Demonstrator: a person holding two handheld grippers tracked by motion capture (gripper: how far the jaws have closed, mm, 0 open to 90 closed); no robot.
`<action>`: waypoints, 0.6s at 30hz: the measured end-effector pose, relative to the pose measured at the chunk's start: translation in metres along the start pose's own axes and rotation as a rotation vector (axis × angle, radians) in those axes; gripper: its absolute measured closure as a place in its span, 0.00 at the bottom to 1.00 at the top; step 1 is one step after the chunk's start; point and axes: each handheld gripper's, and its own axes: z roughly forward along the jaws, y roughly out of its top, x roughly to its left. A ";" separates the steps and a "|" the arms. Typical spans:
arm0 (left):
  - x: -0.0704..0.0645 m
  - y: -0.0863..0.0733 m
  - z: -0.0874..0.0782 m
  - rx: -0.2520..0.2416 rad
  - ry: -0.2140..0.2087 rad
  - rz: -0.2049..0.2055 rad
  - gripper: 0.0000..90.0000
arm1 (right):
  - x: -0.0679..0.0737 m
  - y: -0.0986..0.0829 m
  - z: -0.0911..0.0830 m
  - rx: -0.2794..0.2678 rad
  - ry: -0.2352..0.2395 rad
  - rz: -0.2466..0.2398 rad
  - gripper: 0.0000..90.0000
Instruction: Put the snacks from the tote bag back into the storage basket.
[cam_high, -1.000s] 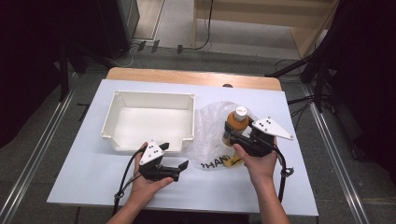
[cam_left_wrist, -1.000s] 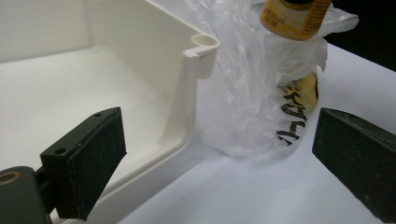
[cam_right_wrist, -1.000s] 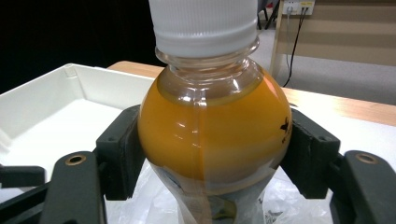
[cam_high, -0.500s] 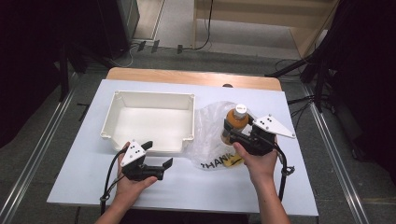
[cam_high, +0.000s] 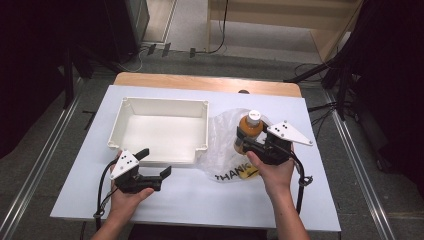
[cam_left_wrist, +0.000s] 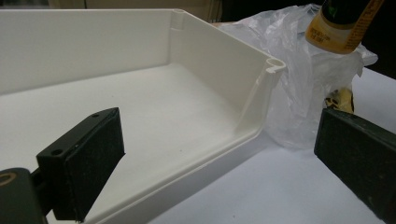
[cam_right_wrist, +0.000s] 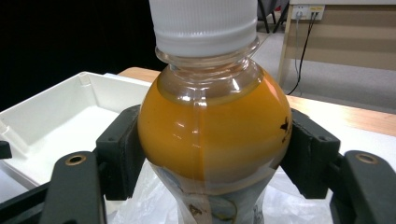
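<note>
The right gripper (cam_high: 251, 142) clamps the bottle (cam_high: 248, 131) upright over the bag (cam_high: 223, 150). The left gripper (cam_high: 152, 164) gapes wide — empty — beside the tray (cam_high: 123, 119).

Both grippers, left gripper (cam_high: 150, 167) and right gripper (cam_high: 248, 141), are black, each with a grey three-cornered plate, brass-ringed screw holes and a trailing black cable.

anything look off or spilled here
Nothing spilled or damaged. The bottle is capped, upright and clamped in the right gripper over the crumpled plastic bag. The white tray sits square and empty; the left gripper is open.
</note>
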 end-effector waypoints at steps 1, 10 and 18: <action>0.000 0.000 -0.001 0.002 0.003 0.007 0.02 | 0.000 0.000 0.000 0.000 0.001 -0.001 0.35; 0.010 -0.003 -0.014 0.004 0.012 0.003 0.02 | 0.002 0.003 0.002 -0.006 0.024 0.017 0.35; 0.020 -0.002 -0.020 -0.026 0.032 -0.013 0.02 | 0.009 0.003 0.009 0.014 0.024 -0.002 0.35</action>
